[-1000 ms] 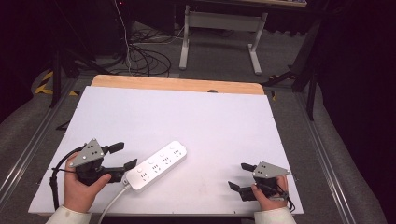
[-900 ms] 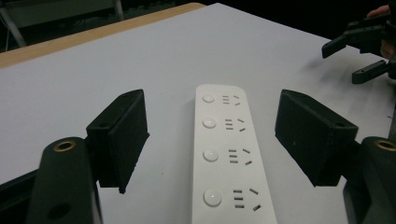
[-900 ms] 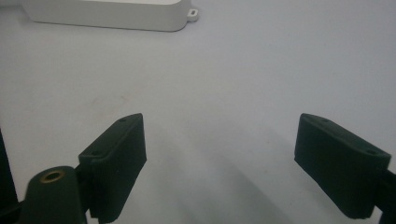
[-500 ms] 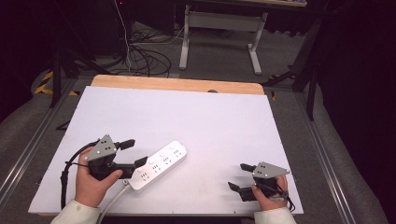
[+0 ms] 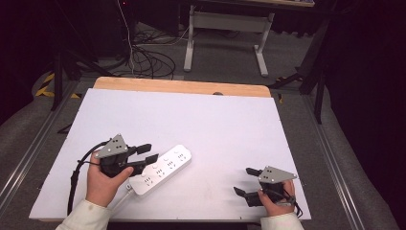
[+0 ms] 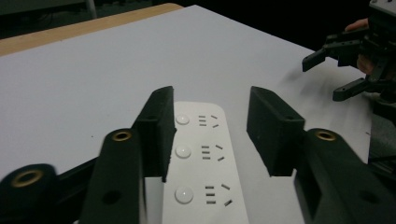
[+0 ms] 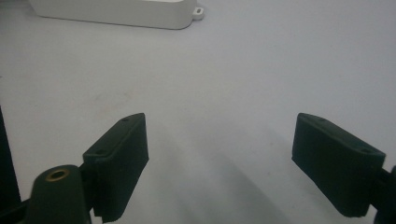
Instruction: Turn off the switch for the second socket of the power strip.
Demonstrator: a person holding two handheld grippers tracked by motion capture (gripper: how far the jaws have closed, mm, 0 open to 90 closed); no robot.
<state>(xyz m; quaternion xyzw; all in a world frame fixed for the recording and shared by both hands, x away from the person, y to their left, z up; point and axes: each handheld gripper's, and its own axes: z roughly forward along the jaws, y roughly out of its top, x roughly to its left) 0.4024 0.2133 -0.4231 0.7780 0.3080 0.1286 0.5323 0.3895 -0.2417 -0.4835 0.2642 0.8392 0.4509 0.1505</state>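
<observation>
**Both jaws spread, power strip between the left pair**

Nearest the person, the left hand-held gripper sits low at the bench's front left, held in the left hand, its jaws spread apart. From the left gripper view they straddle the near end of a white power strip; whether the pads touch its sides I cannot tell. The strip lies flat on the white bench, running diagonally away toward the right, its sockets and round buttons facing up, with a white cord leaving its near end toward the bench's front edge.

At the front right, the right hand-held gripper rests in the right hand, jaws wide apart over bare bench, well apart from the strip. In the right gripper view the strip's far end shows across the top.

Beyond the bench's wooden back edge, cables lie on the floor beside a grey stand.
</observation>
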